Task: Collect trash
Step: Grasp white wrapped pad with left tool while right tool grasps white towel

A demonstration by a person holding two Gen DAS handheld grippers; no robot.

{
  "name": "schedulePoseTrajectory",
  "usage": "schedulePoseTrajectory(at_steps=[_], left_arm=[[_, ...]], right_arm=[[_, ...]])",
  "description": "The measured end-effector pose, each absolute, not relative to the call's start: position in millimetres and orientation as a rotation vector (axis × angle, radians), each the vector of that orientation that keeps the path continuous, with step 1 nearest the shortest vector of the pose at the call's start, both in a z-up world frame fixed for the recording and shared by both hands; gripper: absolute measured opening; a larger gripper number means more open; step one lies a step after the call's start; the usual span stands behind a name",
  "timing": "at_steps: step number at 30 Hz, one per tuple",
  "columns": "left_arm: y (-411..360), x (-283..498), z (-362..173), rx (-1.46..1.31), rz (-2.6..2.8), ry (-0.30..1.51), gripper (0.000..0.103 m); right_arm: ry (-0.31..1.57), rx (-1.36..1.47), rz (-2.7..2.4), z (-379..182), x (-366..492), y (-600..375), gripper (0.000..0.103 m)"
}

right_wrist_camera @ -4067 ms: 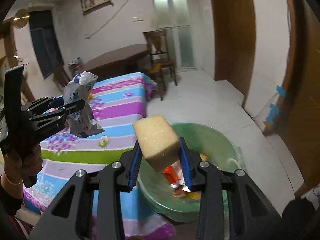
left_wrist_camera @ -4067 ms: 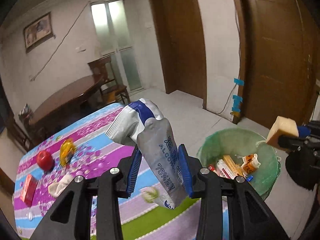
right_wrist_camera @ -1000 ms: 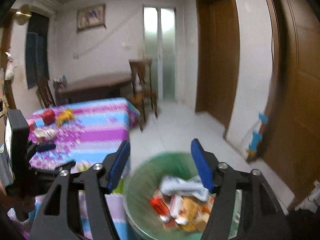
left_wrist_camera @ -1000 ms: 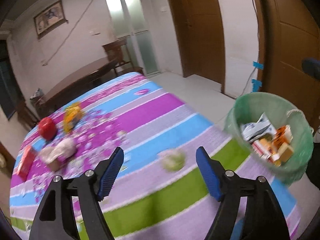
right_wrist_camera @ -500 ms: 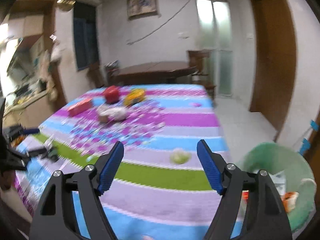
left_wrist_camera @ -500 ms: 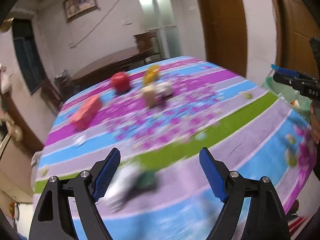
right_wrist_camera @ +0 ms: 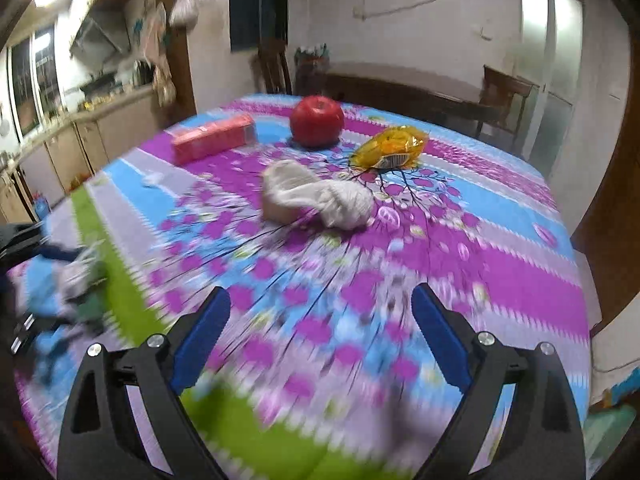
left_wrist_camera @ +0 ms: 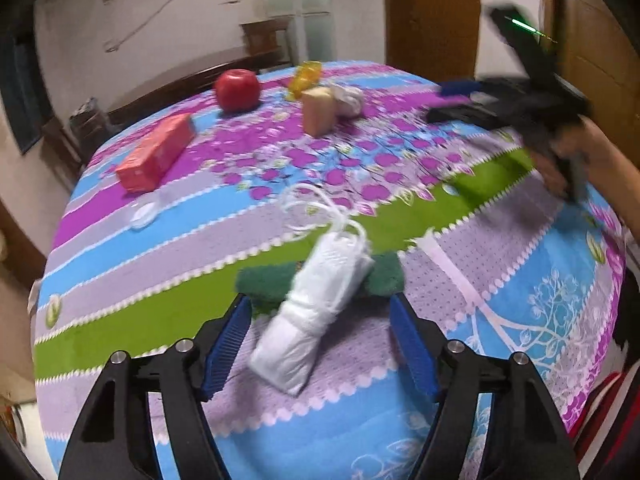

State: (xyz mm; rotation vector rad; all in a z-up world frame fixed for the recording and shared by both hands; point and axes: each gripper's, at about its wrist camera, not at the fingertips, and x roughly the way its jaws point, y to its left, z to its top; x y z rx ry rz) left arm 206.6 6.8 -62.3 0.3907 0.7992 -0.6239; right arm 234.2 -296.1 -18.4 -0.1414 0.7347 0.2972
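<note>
left gripper spread over 1 white bag | right gripper spread, empty | 1 apple | 1 red box

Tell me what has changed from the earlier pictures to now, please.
Both claws let go of their loads: the wipes pouch and the sponge block went into the green bin. Both then swung back to the table. The left claw now hangs open around a folded white bag; the right claw is open and empty. The apple, red box and yellow wrapper stayed put.
</note>
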Motion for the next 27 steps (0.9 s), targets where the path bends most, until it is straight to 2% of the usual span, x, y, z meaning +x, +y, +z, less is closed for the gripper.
schedulePoseTrajectory(at_steps=[4,7,11,13,14,15,16,18,27], left_arm=[[-3.1,218.9,-69.4,0.361,-0.647,0.831,0.064],[2.1,222.9,-68.1,0.318,-0.673,0.832,0.061],[12.7,230.1,-65.6,0.249,-0.679,0.847,0.046],[18.9,232.3,-64.8,0.222,-0.680,0.859,0.042],[20.3,233.1,-65.0,0.212,-0.679,0.865,0.039],[21.6,234.1,-65.7,0.206,-0.675,0.868,0.035],[22.2,233.5,-65.9,0.207,-0.671,0.865,0.035],[23.6,233.0,-66.8,0.202,-0.662,0.858,0.030],[56.5,197.3,-55.6,0.095,-0.632,0.846,0.029]], right_arm=[[0.819,-0.200,0.366,-34.8,290.9,-293.7,0.088],[0.812,-0.286,0.411,-41.4,315.8,-290.6,0.088],[0.792,-0.341,0.451,-40.2,335.3,-286.8,0.087],[0.801,-0.345,0.476,-42.5,341.3,-284.0,0.074],[0.817,-0.351,0.484,-45.0,343.4,-282.5,0.063],[0.825,-0.339,0.509,-45.0,342.3,-282.7,0.047],[0.825,-0.335,0.511,-45.9,343.8,-281.9,0.044],[0.830,-0.316,0.501,-45.3,339.0,-284.8,0.043],[0.810,-0.218,0.477,-38.2,265.1,-293.8,0.042]])
